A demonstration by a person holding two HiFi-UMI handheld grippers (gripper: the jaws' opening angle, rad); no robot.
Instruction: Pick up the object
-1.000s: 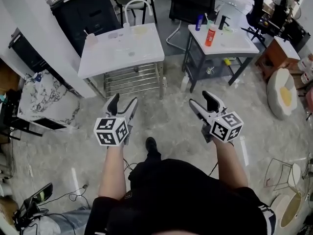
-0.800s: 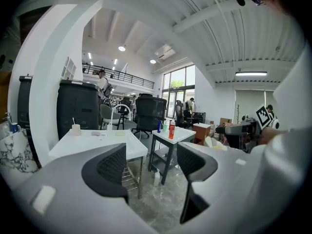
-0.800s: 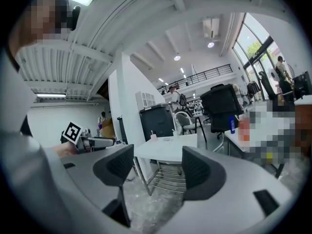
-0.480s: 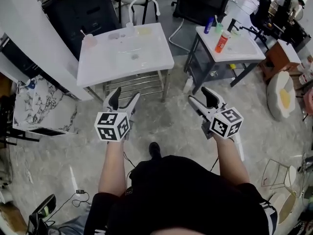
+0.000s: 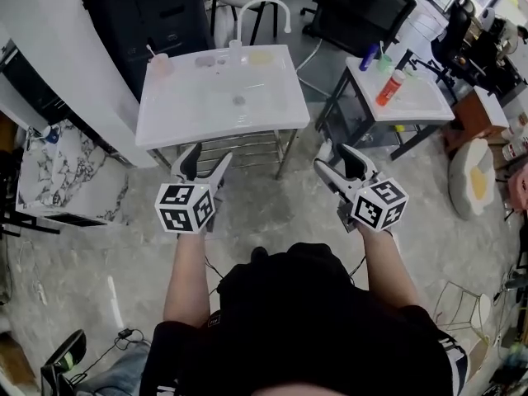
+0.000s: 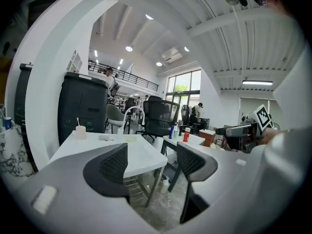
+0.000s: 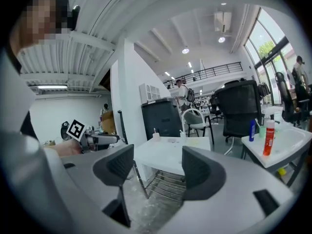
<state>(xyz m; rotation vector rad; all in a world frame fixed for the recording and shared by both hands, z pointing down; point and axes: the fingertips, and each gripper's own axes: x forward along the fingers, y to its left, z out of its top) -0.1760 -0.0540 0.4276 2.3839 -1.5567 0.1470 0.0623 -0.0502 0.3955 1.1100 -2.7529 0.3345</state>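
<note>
In the head view both grippers are held over the floor in front of a white table (image 5: pixel 206 110). My left gripper (image 5: pixel 208 157) is open and empty, just short of the table's near edge. My right gripper (image 5: pixel 332 158) is also open and empty, off the table's near right corner. On the table lie a cup with a stick (image 5: pixel 159 63), a small clear bottle (image 5: pixel 235 52), a yellowish flat thing (image 5: pixel 260 57) and a small grey piece (image 5: pixel 238 101). The left gripper view shows its open jaws (image 6: pixel 148 162) with the table (image 6: pixel 139 155) beyond. The right gripper view shows the same (image 7: pixel 157 165).
A second, smaller table (image 5: pixel 412 106) stands to the right with a red bottle (image 5: pixel 390 87), a blue bottle (image 5: pixel 369 56) and a green cup (image 5: pixel 385 63). Black office chairs (image 5: pixel 363 11) and a dark cabinet (image 5: pixel 157 11) stand behind. A marbled board (image 5: pixel 70 172) leans at left.
The person has stepped forward, so the white table has come closer to both grippers. Both grippers stay open and empty.
</note>
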